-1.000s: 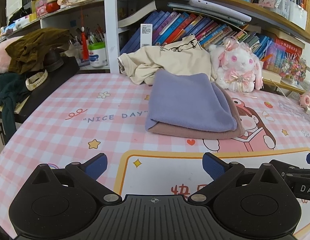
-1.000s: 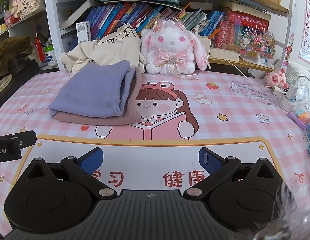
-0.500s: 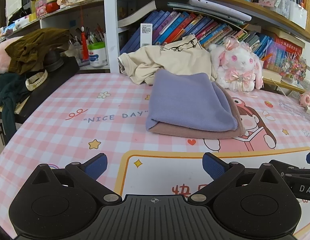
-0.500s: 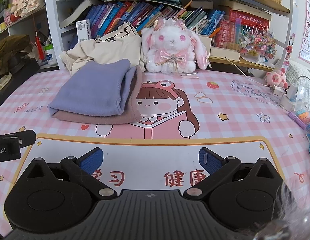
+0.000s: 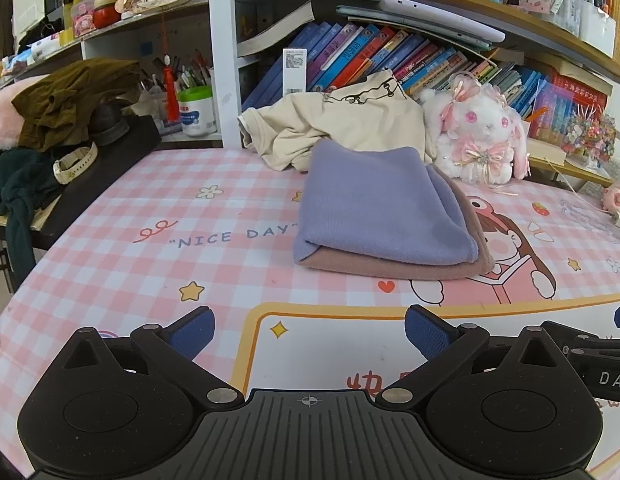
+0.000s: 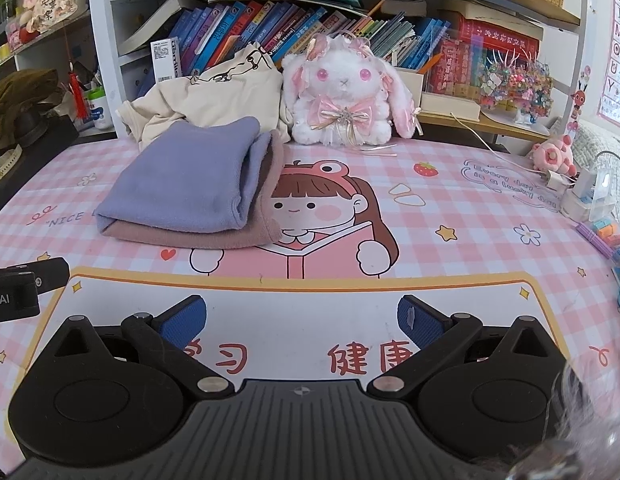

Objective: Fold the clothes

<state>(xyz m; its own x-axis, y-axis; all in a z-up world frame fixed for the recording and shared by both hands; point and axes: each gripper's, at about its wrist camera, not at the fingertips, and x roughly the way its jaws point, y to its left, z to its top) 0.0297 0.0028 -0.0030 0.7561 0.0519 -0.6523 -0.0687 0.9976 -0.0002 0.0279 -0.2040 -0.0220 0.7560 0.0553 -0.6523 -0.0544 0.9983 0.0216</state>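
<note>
Lilac garment (image 5: pixel 378 204) folded flat atop folded mauve garment (image 5: pixel 394 270) — left claw (image 5: pixel 310 330), right claw (image 6: pixel 302 318) both spread, empty.

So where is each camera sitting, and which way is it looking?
Left wrist view: sits on the left tongs, low over the pink mat, looking toward the bookshelf; its own open blue-tipped fingers show, plus a bit of the other tongs at the right edge.
Right wrist view: sits on the right tongs, facing the same way, further right; its open fingers show, with the left tongs at the left edge.
Both share the purple cloth folded on the brown cloth, the crumpled cream shirt and the bunny plush.
</note>
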